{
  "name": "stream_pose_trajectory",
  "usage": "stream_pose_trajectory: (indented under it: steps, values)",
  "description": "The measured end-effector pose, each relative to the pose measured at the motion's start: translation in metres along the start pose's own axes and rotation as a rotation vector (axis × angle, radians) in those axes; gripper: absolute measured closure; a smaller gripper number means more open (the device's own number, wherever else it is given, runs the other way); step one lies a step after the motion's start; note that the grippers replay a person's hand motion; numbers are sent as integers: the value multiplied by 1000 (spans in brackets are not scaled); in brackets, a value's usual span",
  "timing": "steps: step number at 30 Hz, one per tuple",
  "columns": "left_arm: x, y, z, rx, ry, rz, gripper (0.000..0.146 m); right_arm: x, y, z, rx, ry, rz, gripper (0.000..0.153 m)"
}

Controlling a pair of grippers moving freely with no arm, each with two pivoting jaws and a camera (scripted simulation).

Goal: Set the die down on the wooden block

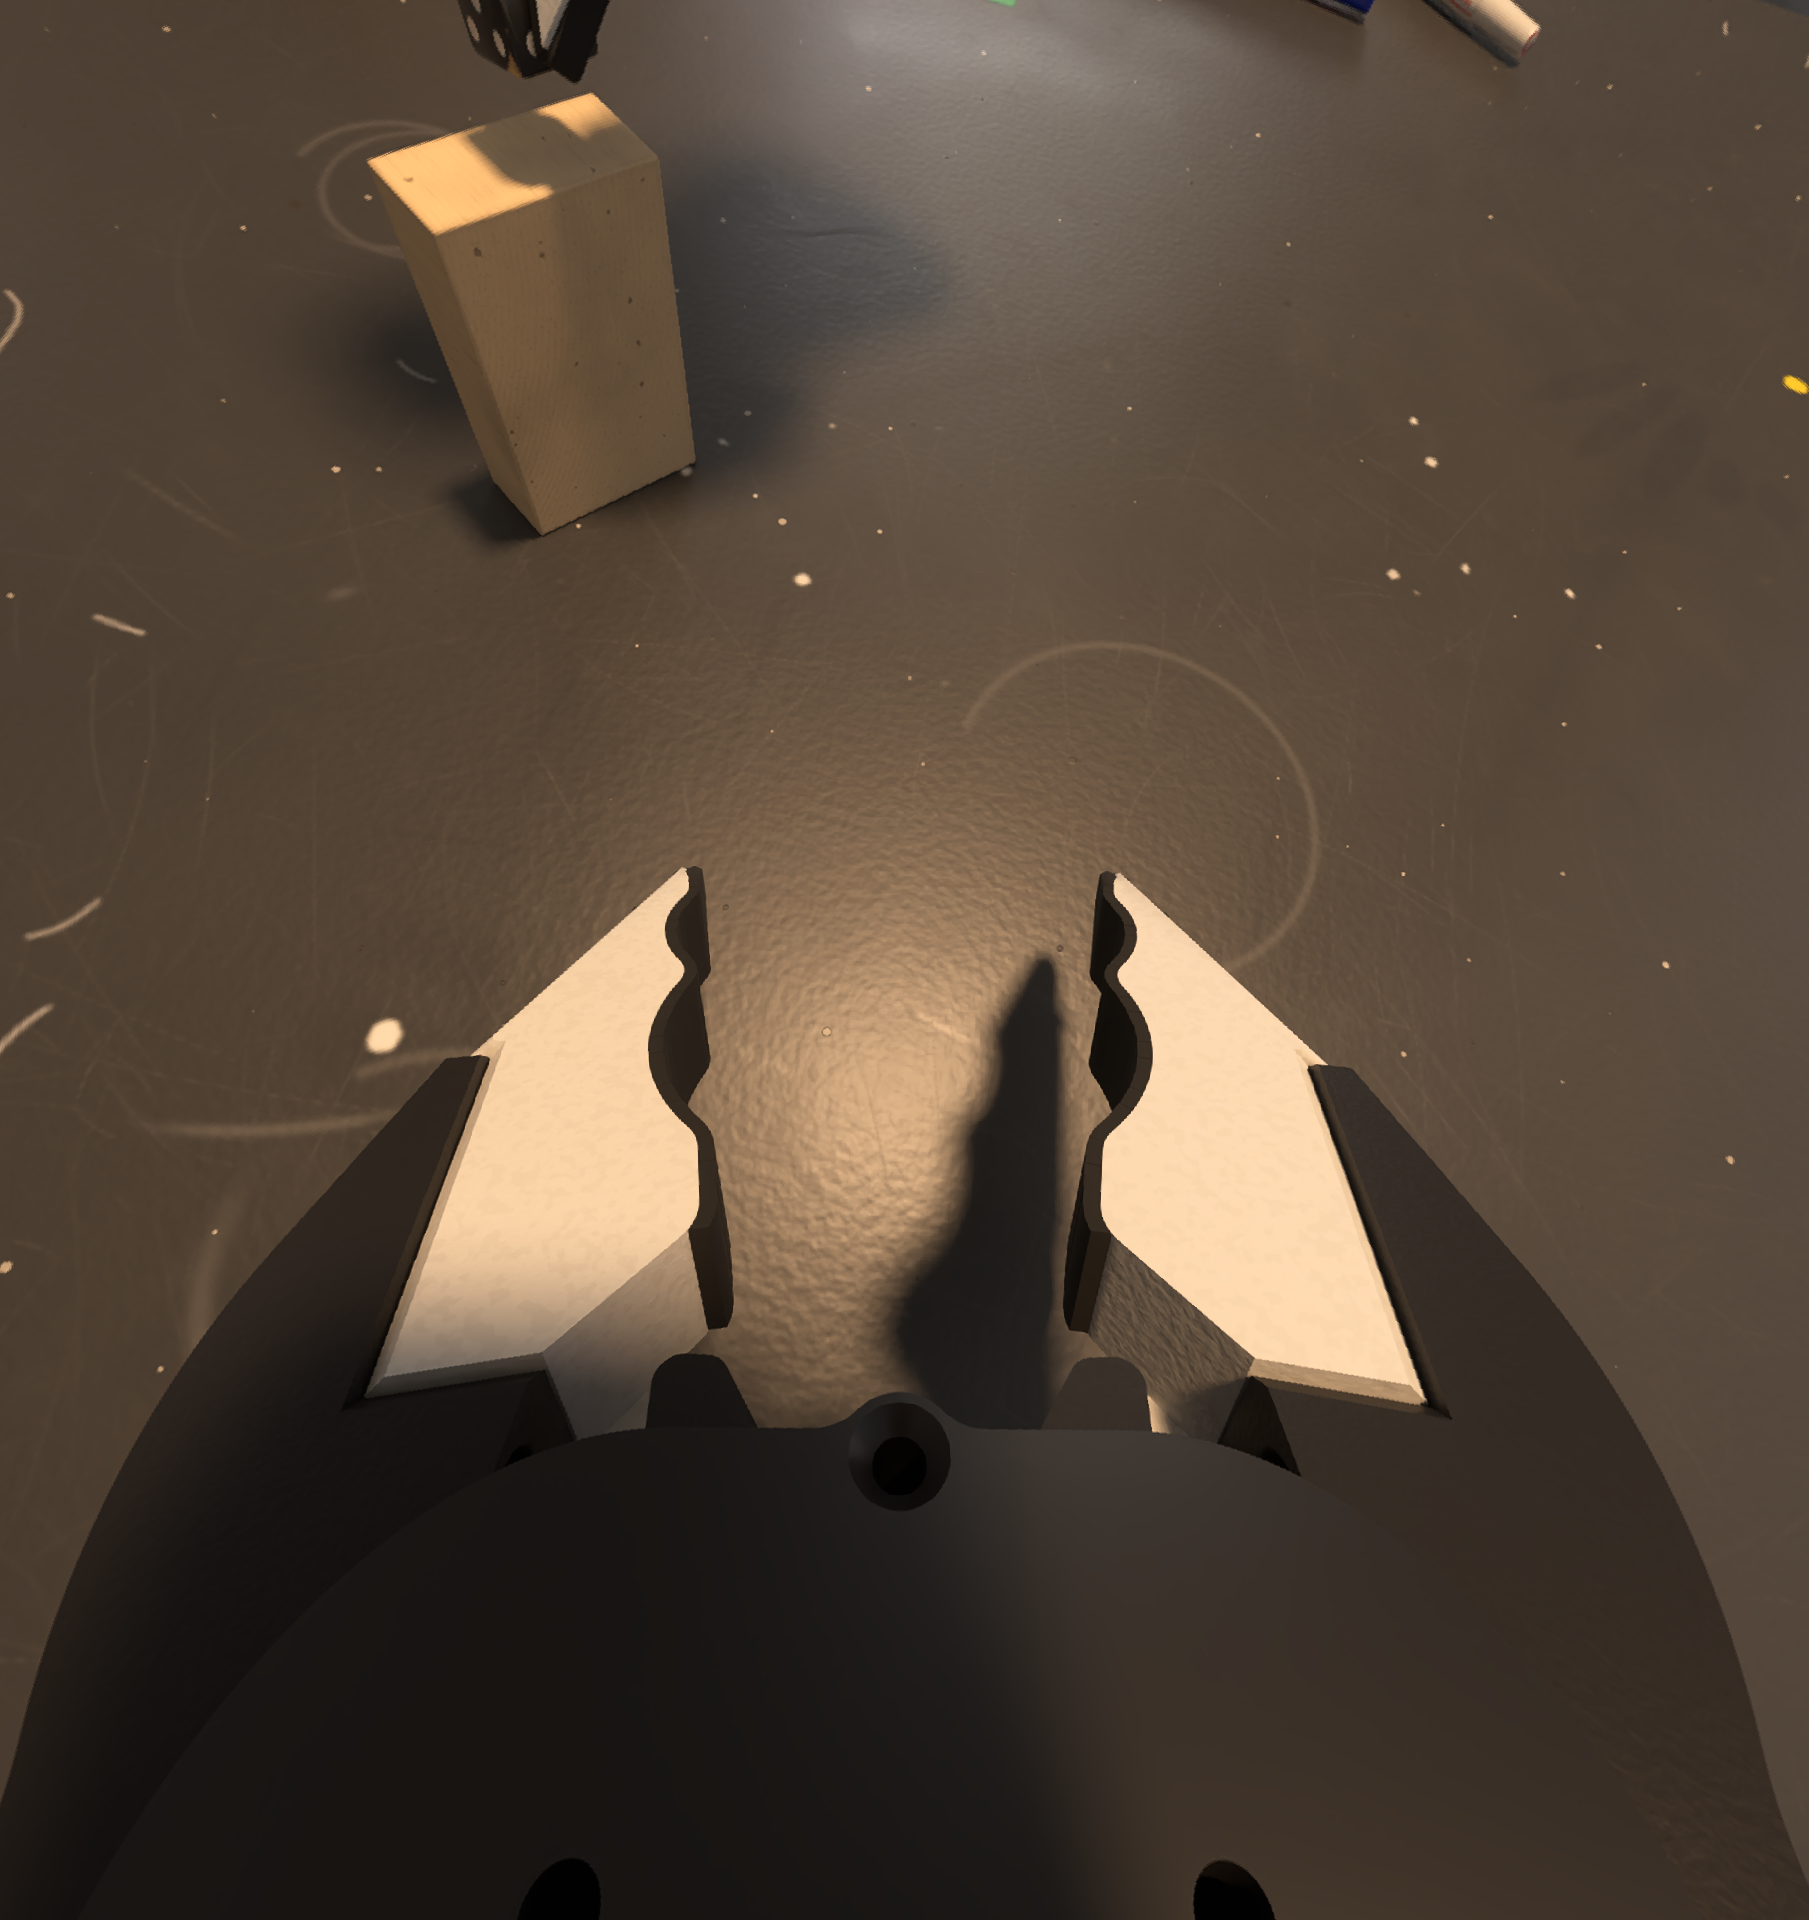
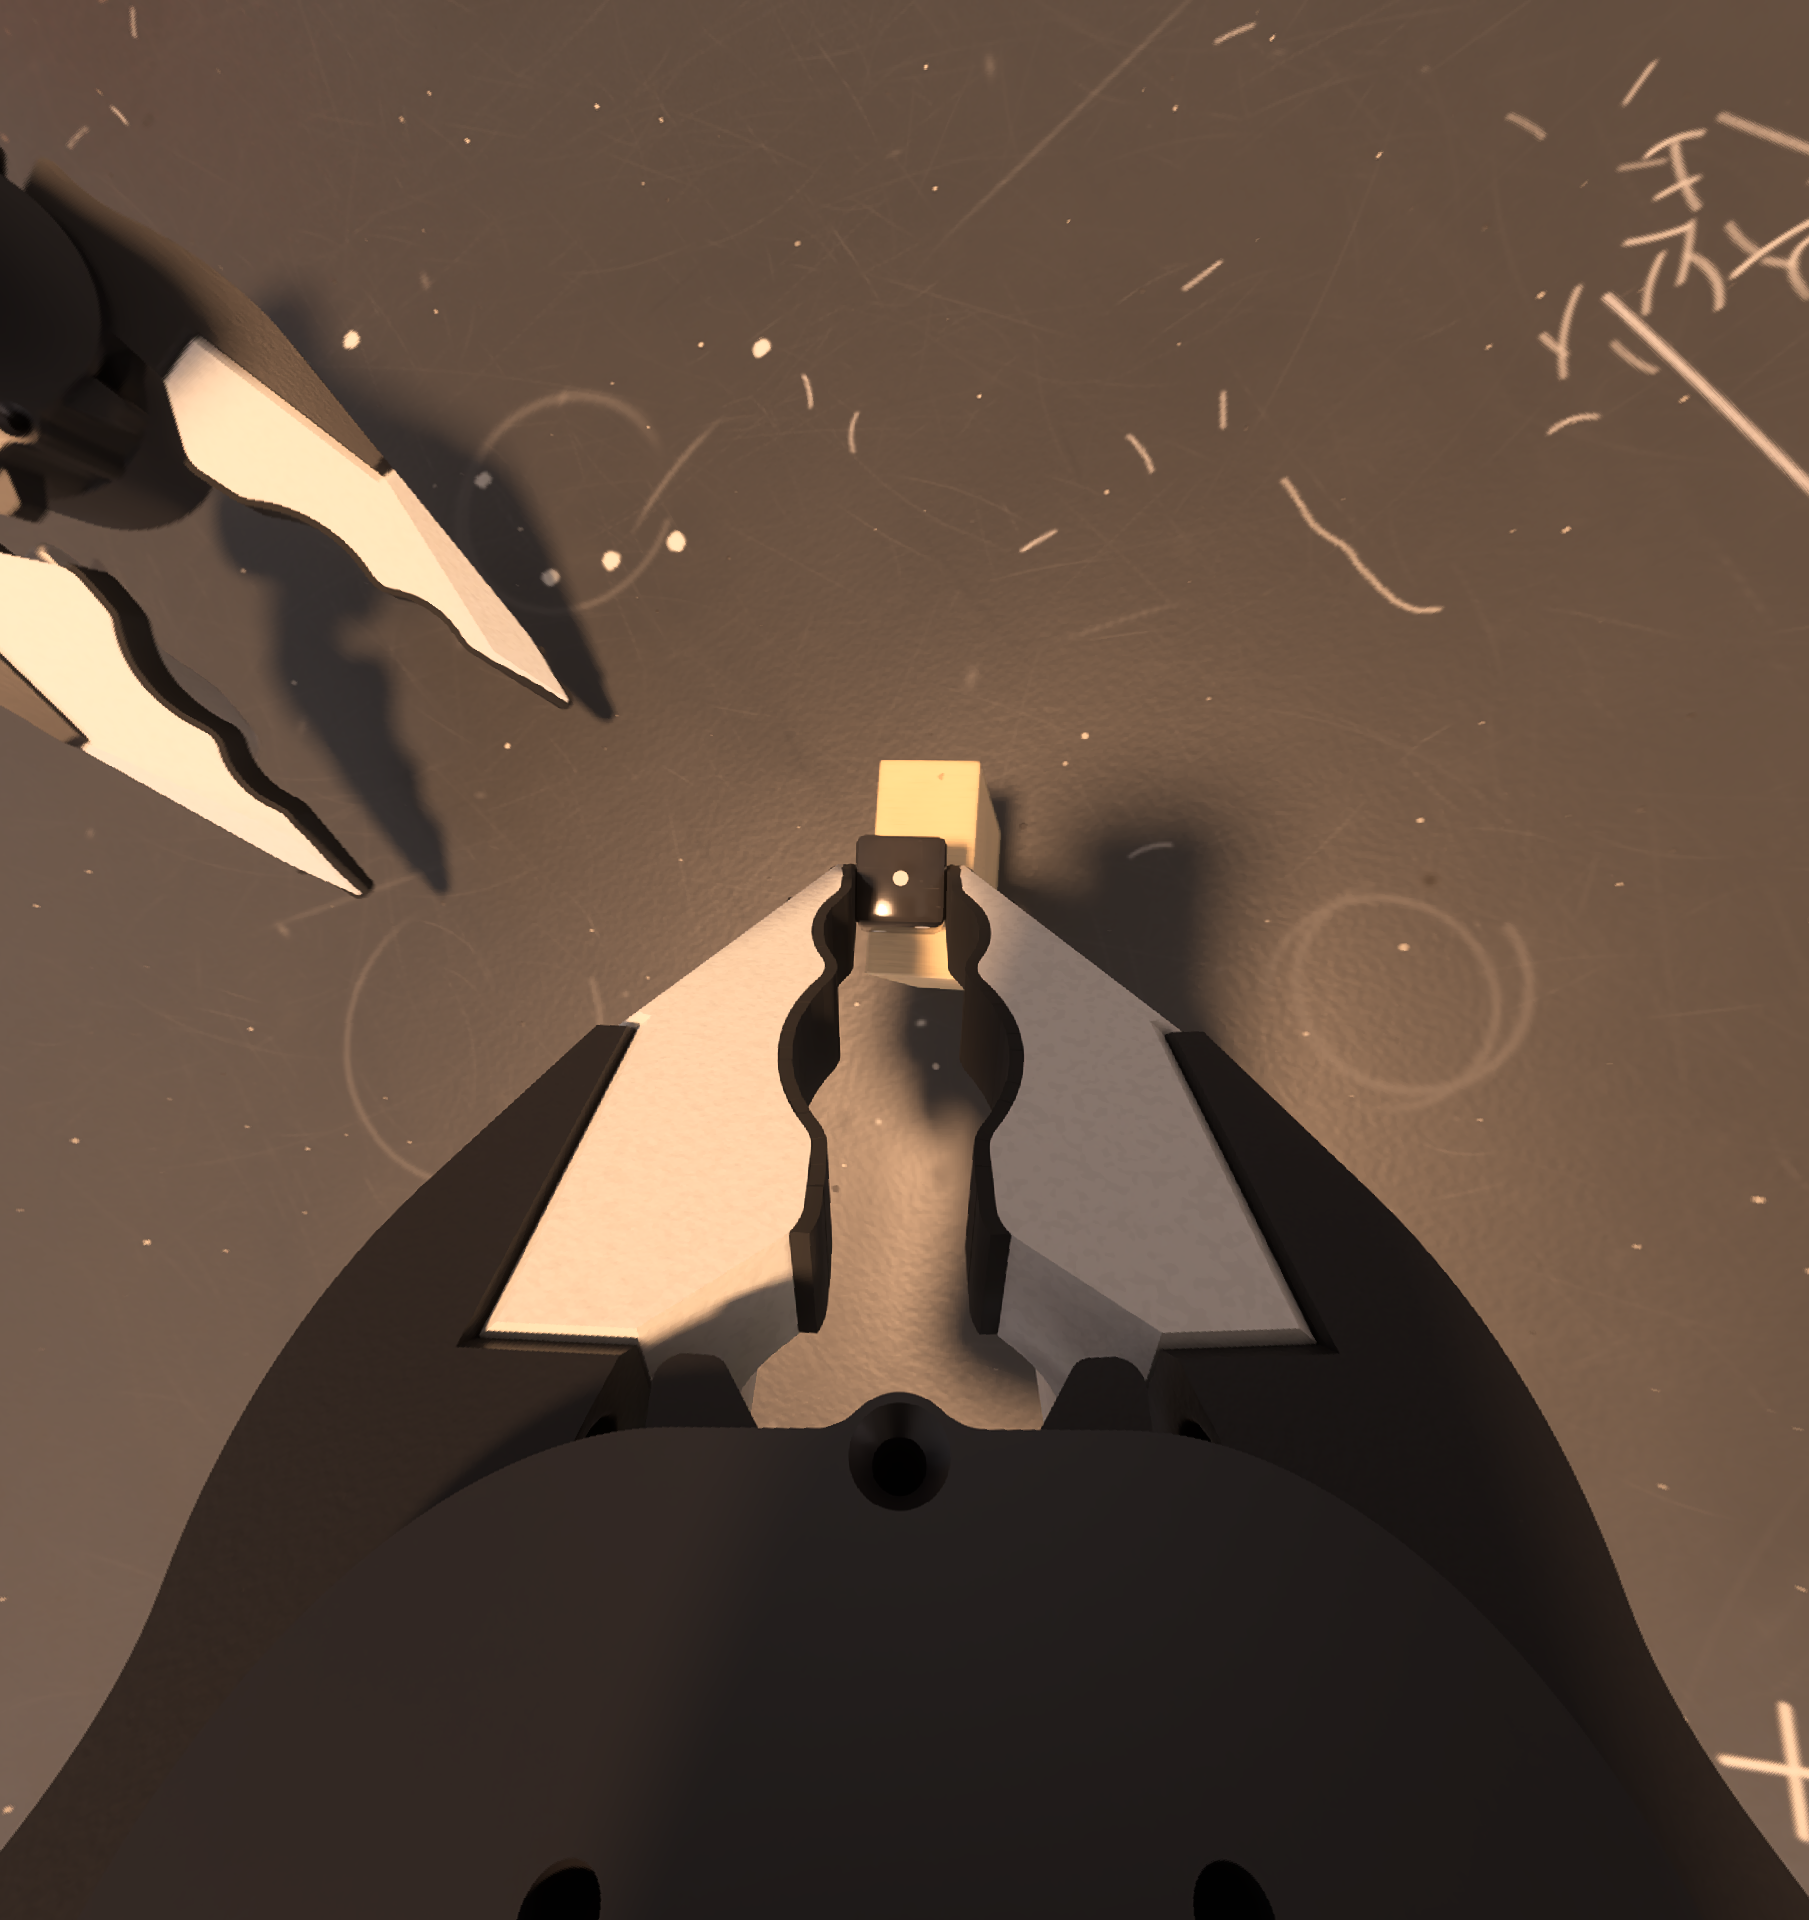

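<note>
A black die (image 2: pixel 901 881) with white pips sits pinched between the tips of my right gripper (image 2: pixel 901 883), which is shut on it. The pale wooden block (image 2: pixel 927 798) stands upright right below and behind the die, seen from above. In the left wrist view the block (image 1: pixel 557 312) stands at the upper left, and the right gripper's tips with the die (image 1: pixel 510 36) hang just above its top. My left gripper (image 1: pixel 900 883) is open and empty over bare table; it also shows at the left of the right wrist view (image 2: pixel 464 790).
The dark, scratched table (image 1: pixel 1191 520) carries chalk marks and paint specks. A white marker (image 1: pixel 1492 21) and some coloured items lie at the far edge in the left wrist view. Chalk scribbles (image 2: pixel 1710 229) mark the table at upper right in the right wrist view.
</note>
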State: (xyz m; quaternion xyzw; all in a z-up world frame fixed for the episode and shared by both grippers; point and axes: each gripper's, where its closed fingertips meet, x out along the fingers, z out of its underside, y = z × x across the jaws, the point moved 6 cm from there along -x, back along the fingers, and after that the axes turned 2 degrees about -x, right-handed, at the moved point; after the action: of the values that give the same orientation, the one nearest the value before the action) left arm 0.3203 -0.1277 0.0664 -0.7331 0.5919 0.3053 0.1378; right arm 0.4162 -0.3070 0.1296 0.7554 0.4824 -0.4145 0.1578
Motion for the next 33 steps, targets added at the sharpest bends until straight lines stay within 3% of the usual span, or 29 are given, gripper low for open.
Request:
stream_pose_trajectory:
  steps: [3, 7, 19, 26, 33]
  values:
    - [4, 1, 0, 3, -8, -2, 72, 5, -4, 0, 28, 1, -32, 136]
    - [6, 2, 2, 5, -20, 1, 73, 9, -2, 0, 15, -25, 45, 136]
    - [7, 1, 5, 1, -25, 15, 74, 12, -3, -1, -3, 41, 92, 133]
    - [6, 1, 6, 6, -29, 14, 74, 9, -9, -21, -266, 148, 188, 121]
    - [6, 3, 7, 18, -35, 12, 75, 22, -7, -26, -326, 18, 80, 121]
